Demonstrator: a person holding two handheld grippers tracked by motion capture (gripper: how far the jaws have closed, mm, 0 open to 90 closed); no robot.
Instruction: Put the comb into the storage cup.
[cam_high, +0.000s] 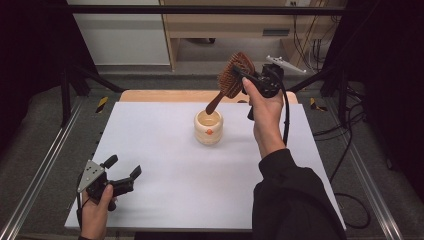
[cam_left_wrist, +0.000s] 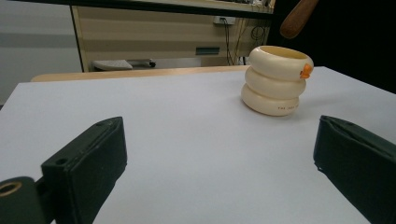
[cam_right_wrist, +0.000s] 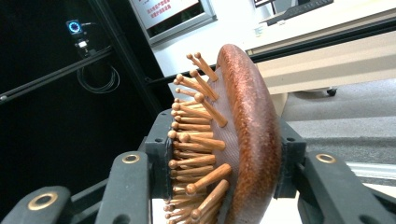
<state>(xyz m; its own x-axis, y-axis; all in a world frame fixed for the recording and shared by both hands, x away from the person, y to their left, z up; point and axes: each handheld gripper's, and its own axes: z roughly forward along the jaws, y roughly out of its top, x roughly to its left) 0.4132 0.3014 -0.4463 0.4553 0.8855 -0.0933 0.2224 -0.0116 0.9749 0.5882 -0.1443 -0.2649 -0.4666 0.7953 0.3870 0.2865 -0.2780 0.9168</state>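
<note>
Hairbrush (cam_high: 234, 76) hangs handle-down above the cream holder (cam_high: 208, 127), clamped at its head by the right hand-held gripper (cam_high: 248, 76), 1 jaw on the bristle side, 1 on the wooden back. Wood looks stiff and fairly light, though the polished back could slip; the bristles probably give a little. Gripping the head leaves the handle (cam_left_wrist: 299, 17) free to enter the holder. Left hand-held gripper (cam_high: 125, 172) rests on the bench (cam_high: 165, 150), jaws apart and empty.
</note>
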